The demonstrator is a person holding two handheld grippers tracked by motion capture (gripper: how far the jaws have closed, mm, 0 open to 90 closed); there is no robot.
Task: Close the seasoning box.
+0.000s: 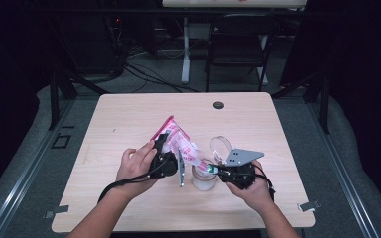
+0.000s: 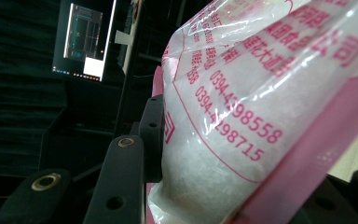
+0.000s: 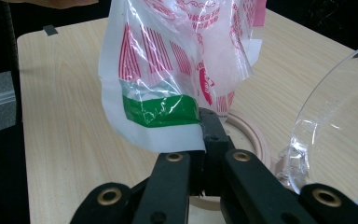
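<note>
Both grippers, left gripper (image 1: 167, 159) and right gripper (image 1: 222, 170), clamp the pink-and-white plastic bag (image 1: 178, 141), tilted over the round jar (image 1: 204, 179) at six o'clock; pouring looks unfinished.

A light wooden table (image 1: 129, 119) carries a small dark round disc (image 1: 219, 105) near its far edge. Behind it on the grey floor (image 1: 144, 79) stand a black folding chair (image 1: 240, 42) and a white table leg (image 1: 185, 49). A lit monitor (image 2: 84, 39) glows in the dark.
</note>
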